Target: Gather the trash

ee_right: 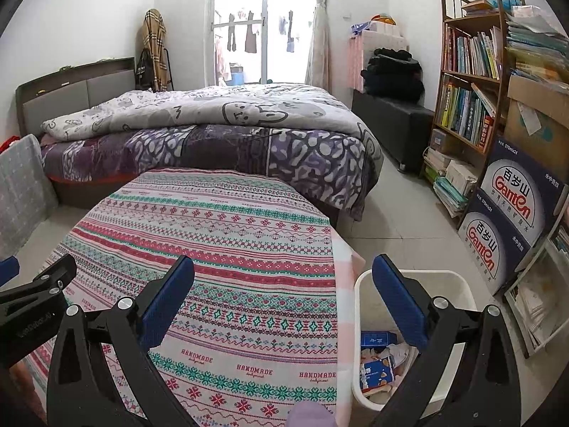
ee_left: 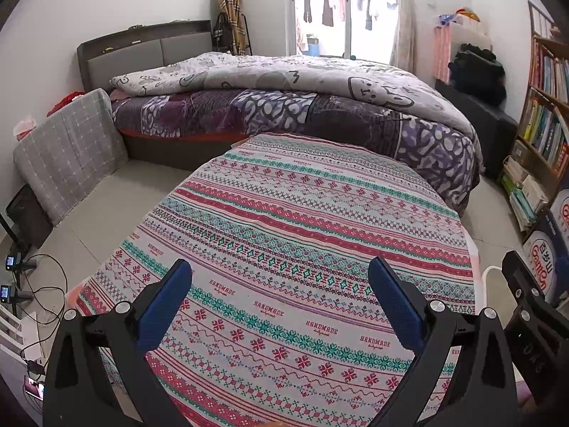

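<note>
A white trash bin (ee_right: pixel 362 306) stands on the floor at the table's right edge. It holds blue cartons (ee_right: pixel 377 372) and crumpled paper. My right gripper (ee_right: pixel 284 299) is open and empty, its right finger over the bin and its left finger over the tablecloth. My left gripper (ee_left: pixel 281 302) is open and empty above the patterned tablecloth (ee_left: pixel 302 220). No loose trash shows on the cloth. The bin's rim (ee_left: pixel 492 272) shows at the right in the left wrist view.
A bed (ee_right: pixel 213 131) with a grey quilt stands beyond the table. A bookshelf (ee_right: pixel 469 82) and stacked water cartons (ee_right: pixel 512 210) line the right wall. Cables (ee_left: pixel 42 284) and small devices lie on the floor at left.
</note>
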Demonstrator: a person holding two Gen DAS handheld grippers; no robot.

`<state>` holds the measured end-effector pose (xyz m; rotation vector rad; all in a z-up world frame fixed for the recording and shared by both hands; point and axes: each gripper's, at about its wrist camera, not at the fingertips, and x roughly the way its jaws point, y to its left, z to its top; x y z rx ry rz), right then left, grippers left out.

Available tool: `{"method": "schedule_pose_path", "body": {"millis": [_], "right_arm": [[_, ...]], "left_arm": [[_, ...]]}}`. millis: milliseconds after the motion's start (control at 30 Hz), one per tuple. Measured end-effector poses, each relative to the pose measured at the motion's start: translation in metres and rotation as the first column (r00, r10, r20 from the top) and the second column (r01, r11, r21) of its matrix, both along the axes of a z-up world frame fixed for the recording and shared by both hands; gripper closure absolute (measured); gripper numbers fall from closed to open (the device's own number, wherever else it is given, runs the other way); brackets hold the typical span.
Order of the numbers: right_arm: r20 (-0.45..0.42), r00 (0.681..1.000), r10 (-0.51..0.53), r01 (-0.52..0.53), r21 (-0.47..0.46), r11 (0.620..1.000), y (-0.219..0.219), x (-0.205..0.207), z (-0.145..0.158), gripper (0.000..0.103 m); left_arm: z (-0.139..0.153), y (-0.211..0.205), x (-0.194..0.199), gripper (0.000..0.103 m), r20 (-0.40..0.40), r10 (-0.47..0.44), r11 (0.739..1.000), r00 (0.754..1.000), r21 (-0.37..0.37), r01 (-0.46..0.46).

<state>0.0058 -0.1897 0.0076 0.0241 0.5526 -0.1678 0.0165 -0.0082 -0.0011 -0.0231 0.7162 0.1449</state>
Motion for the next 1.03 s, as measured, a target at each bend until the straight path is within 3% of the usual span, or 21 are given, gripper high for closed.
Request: {"method": "schedule_pose_path", "body": {"millis": [467, 1033], "right_arm": [[-0.008, 1.000, 0.003, -0.003, 0.004, 1.000, 0.000, 0.001, -0.002, 0.007], [-0.015, 1.000, -0.001, 0.001, 0.001, 1.000, -0.002, -0.001, -0.006, 0.007]], "left_arm": [[0.001, -0.010, -0.004, 0.011, 0.037, -0.043, 0.998, 0.998, 0.046, 0.041], [-0.001, -0.005, 0.001, 0.009, 0.011, -0.041, 0.999, 0.999, -0.021, 0.042]]}}
